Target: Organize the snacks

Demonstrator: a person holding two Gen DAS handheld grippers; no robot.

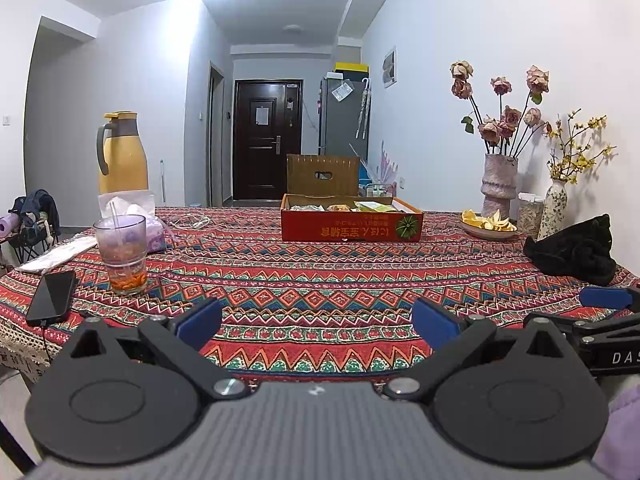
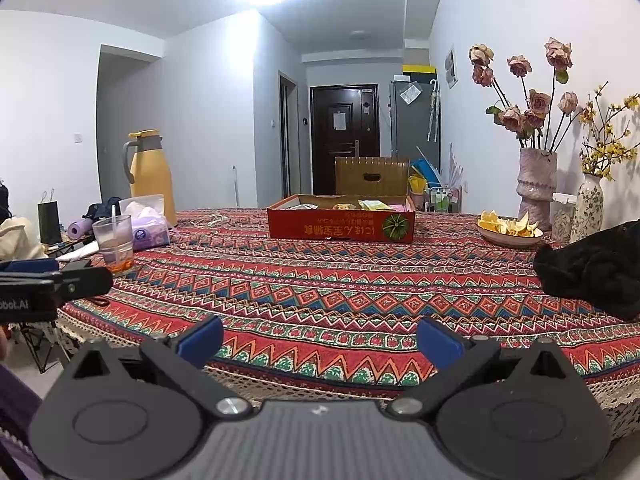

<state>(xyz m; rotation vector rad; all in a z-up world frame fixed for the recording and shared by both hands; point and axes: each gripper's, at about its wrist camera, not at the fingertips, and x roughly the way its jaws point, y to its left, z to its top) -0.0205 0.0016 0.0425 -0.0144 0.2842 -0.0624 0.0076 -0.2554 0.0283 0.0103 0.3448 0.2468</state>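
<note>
red cardboard box with snack packets inside at the table's far middle, well apart from left gripper and right gripper, both spread wide, empty (fits sorting pending or finished).

Left wrist view: we are looking from low over the near edge of the table, facing straight across it toward the dark door at 12 o'clock. The red snack box is sitting well ahead at 12 o'clock, the glass nearer at 10 o'clock.

Right wrist view: we are looking from a little farther back and to the right, facing the same way. The red snack box is lying at 12 o'clock, the rose vase at 2 o'clock.

Shared: both views are taking in the table, box, yellow jug, door and vases. Each is catching the other gripper at its edge: the right gripper at 3 o'clock, the left gripper at 9 o'clock.
</note>
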